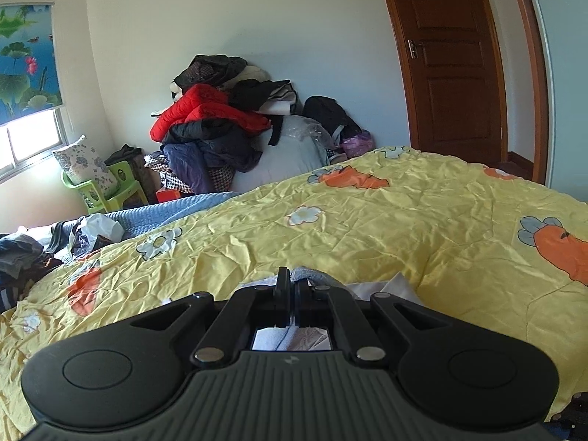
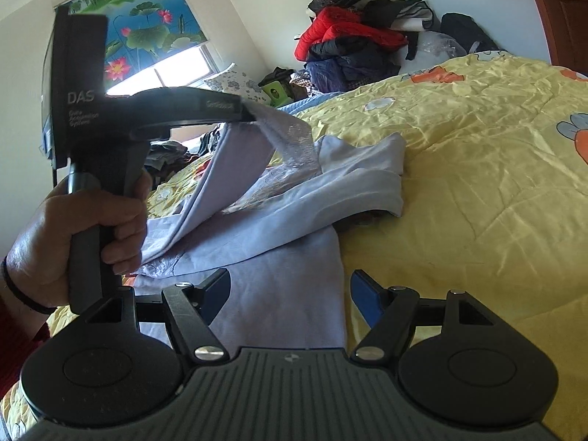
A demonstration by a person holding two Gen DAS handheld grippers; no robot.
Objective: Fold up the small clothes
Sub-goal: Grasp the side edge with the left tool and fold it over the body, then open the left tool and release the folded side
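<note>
A pale lilac garment [image 2: 279, 242] lies partly folded on the yellow bedspread [image 2: 459, 183]. My left gripper [image 1: 293, 279] is shut on an edge of it [image 1: 307, 273]. In the right wrist view that gripper [image 2: 247, 108] holds the edge lifted above the bed, with cloth hanging down from it. My right gripper [image 2: 288, 296] is open and empty, low over the garment's near end, its blue-padded fingers [image 2: 362, 296] to either side of the cloth.
A pile of dark and red coats [image 1: 217, 121] sits at the far wall beside a wooden door [image 1: 452, 58]. Loose clothes and a white bag [image 1: 92, 233] lie at the bed's left. A green chair [image 1: 99, 187] stands under the window.
</note>
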